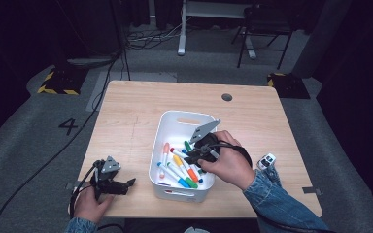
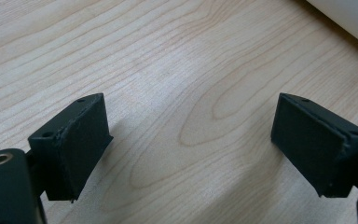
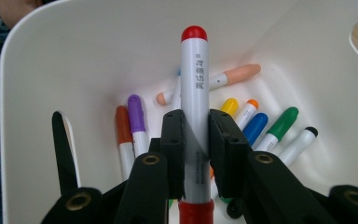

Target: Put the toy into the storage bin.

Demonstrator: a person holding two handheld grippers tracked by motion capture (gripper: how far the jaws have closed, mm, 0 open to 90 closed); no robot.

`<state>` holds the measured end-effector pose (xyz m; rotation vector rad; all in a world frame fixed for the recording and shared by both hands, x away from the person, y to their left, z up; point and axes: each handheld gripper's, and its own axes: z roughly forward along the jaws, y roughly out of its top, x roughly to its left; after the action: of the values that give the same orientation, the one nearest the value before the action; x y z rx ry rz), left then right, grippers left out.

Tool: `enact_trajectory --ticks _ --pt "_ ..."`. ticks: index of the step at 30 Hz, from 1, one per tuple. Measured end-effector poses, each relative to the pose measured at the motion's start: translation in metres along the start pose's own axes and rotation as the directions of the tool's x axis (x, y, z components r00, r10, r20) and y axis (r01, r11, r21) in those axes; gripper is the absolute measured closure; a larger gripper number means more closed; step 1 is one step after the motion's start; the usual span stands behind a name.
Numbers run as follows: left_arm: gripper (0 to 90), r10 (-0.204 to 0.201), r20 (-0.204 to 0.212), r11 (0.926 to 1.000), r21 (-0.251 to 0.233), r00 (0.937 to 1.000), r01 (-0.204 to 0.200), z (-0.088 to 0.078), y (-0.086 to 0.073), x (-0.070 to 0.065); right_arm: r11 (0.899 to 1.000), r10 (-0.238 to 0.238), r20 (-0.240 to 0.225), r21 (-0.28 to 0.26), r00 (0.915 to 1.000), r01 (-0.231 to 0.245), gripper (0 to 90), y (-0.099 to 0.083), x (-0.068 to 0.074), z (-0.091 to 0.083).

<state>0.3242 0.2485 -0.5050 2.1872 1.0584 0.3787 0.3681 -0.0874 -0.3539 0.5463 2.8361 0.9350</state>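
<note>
White bin (image 1: 167,127) on a pale wood-grain tabletop (image 1: 126,111). Held marker (image 3: 195,98): white barrel, red cap, dark lettering. Loose markers in the bin carry orange, purple, yellow, blue, green, black and peach caps. Jaws black. Sleeve (image 1: 277,199) blue denim.

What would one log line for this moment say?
right gripper: shut on red marker, over white bin | left gripper: jaws open, nothing held, above table

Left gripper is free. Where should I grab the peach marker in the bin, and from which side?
Take the peach marker at mid-barrel, coming straight down from above with the fingers across it. It lies flat near the bin wall, apart from the other pens, so both long sides look free; the ends sit close to the wall and the red marker.
</note>
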Motion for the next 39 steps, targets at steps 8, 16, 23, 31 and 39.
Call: enact_trajectory --ticks 8,16,23,31,39 --pt "11.5 -0.001 -0.001 1.0000 0.000 1.0000 0.001 0.000 0.000 0.000 0.999 -0.025 0.001 0.030 0.9997 0.025 76.9 -0.003 0.003 0.011" --pt "11.5 0.000 0.000 1.0000 0.000 1.0000 0.000 0.000 0.000 0.000 0.997 -0.036 -0.012 0.068 0.9993 0.036 76.8 -0.007 0.009 0.022" --pt "11.5 -0.004 0.000 1.0000 -0.001 1.0000 0.004 0.000 0.000 0.000 0.998 -0.043 -0.040 0.053 0.9983 0.045 63.1 -0.008 0.008 0.029" --pt "11.5 -0.004 0.000 1.0000 -0.001 1.0000 0.004 0.000 0.000 0.000 0.996 0.002 0.004 -0.086 1.0000 -0.002 54.2 -0.006 0.004 0.003" --pt "11.5 -0.001 -0.001 1.0000 0.000 1.0000 0.001 0.000 0.000 0.000 0.986 0.065 0.042 -0.156 0.9970 -0.058 53.9 -0.014 -0.010 -0.021"
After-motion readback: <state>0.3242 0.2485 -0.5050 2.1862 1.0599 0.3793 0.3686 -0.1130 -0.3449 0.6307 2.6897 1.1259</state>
